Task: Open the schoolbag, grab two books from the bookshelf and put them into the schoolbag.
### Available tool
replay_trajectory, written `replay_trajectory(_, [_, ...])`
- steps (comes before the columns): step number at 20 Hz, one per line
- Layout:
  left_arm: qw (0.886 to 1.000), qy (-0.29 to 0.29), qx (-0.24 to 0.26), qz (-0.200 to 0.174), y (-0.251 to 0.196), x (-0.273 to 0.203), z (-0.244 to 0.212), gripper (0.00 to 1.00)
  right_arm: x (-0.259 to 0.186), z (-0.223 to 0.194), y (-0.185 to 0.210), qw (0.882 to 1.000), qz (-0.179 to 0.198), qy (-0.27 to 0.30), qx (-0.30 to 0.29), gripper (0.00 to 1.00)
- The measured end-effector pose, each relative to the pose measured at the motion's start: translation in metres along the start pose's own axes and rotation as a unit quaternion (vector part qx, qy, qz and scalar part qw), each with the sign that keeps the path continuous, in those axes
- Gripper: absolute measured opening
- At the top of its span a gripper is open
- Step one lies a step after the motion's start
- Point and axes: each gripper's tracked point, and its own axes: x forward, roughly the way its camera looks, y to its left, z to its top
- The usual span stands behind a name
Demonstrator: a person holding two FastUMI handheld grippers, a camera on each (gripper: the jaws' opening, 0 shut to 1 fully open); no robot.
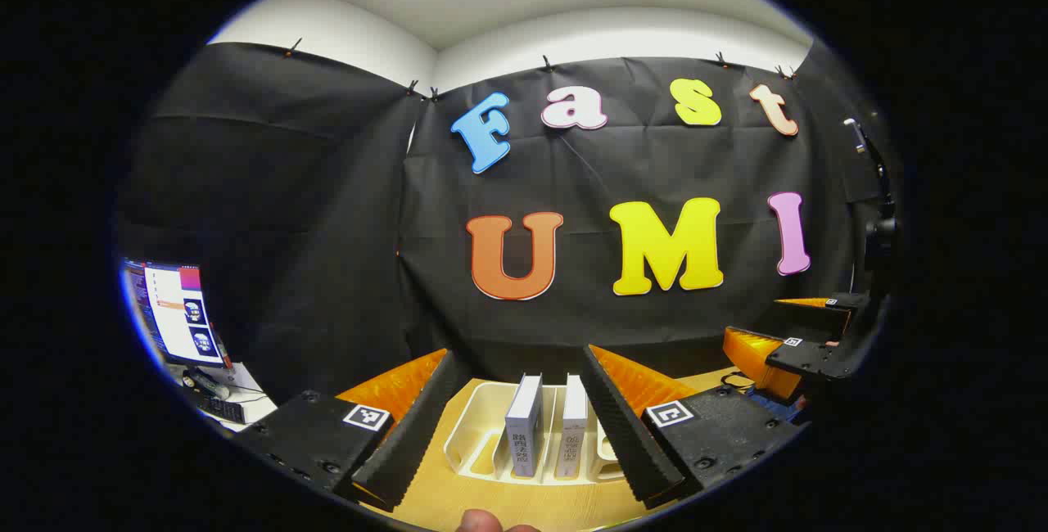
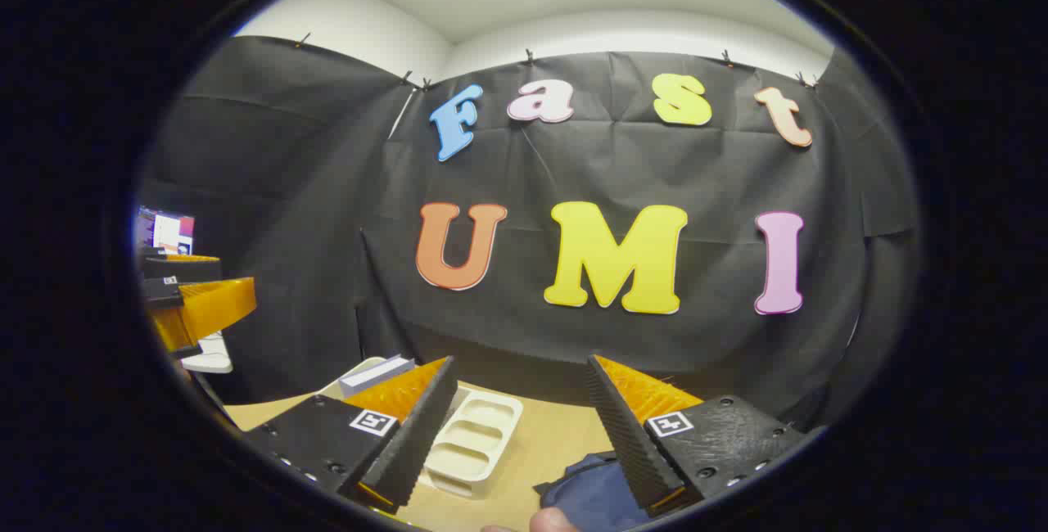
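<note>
Left gripper (image 1: 524,434) up front with its jaws spread wide and nothing between them, and right there in the gap stand the two books (image 1: 547,434), upright in the slots of a pale rack (image 1: 471,434) on the wooden table (image 1: 458,503). Over in the right gripper view, the right gripper (image 2: 516,434) is just as wide open and just as empty, hanging over the table with the blue bag (image 2: 598,495) low between its fingers, a rumpled heap near the bottom edge (whether its zip is open I cannot tell from here). The rack sits just beside the bag, towards the left finger. By my reading nothing is gripped yet and the step in hand is opening that bag, so the right gripper wants to drop down and find the zip pull or a fold of fabric near the mouth, pinching cloth alone rather than shoving the whole bag along the table. A second hold on the bag from the other hand would stop it sliding. Once it comes to the books, take one at a time, closing across its thickness near the top and lifting straight up so its neighbour stays standing. Farther off, the left view catches the right gripper at its right edge and a monitor (image 1: 173,311) far left.
</note>
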Motion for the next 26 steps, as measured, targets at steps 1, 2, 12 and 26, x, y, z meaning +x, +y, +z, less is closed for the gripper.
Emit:
replay_trajectory(1, [1.000,0.000,-0.001,0.003,0.002,-0.002,0.001,0.98,0.001,0.000,0.002,1.000,0.003,0.001,0.003,0.94])
replay_trajectory(2, [1.000,-0.002,0.001,0.006,0.004,-0.003,0.001,0.98,0.002,0.000,0.003,1.000,0.005,0.003,0.002,0.95])
replay_trajectory(12, [1.000,0.002,0.010,0.019,0.010,-0.004,-0.001,0.98,0.012,-0.021,-0.013,0.999,-0.011,0.044,-0.014,0.95])
replay_trajectory(26, [0.995,0.019,-0.018,-0.095,-0.067,0.040,-0.019,0.98,-0.016,-0.121,-0.090,0.978,-0.065,0.197,-0.023,0.95])
